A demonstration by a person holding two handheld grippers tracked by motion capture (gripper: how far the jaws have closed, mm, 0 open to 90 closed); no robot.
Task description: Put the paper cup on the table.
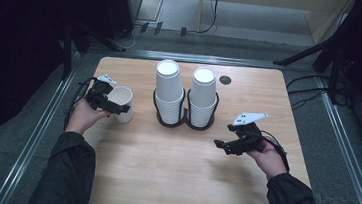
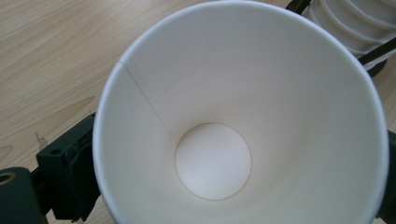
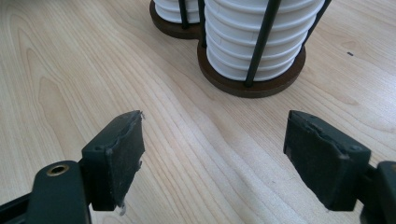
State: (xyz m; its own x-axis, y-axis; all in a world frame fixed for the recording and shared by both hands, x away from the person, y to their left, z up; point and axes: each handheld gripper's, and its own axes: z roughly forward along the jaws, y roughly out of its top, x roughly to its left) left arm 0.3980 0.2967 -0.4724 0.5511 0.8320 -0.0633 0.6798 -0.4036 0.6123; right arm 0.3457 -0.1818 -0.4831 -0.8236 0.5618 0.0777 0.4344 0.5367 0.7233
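A single white paper cup (image 1: pixel 123 96) stands upright on the wooden table (image 1: pixel 173 166) at the left. My left gripper (image 1: pixel 120 107) has its jaws on either side of it, spread wide. In the left gripper view I look down into the empty cup (image 2: pixel 233 116); its rim hides whether the pads (image 2: pixel 70 172) touch its wall. Two tall stacks of upside-down white cups (image 1: pixel 169 93) (image 1: pixel 203 96) stand in a dark double holder (image 1: pixel 169 122) at the table's middle. My right gripper (image 1: pixel 222 147) hovers low at the right, open and empty (image 3: pixel 215 154), facing the nearer stack (image 3: pixel 252 42).
A small dark round hole (image 1: pixel 225 79) sits in the tabletop behind the right stack. Metal rails run along both sides of the table. Cables and black stand legs (image 1: pixel 304 53) lie on the floor beyond the far edge.
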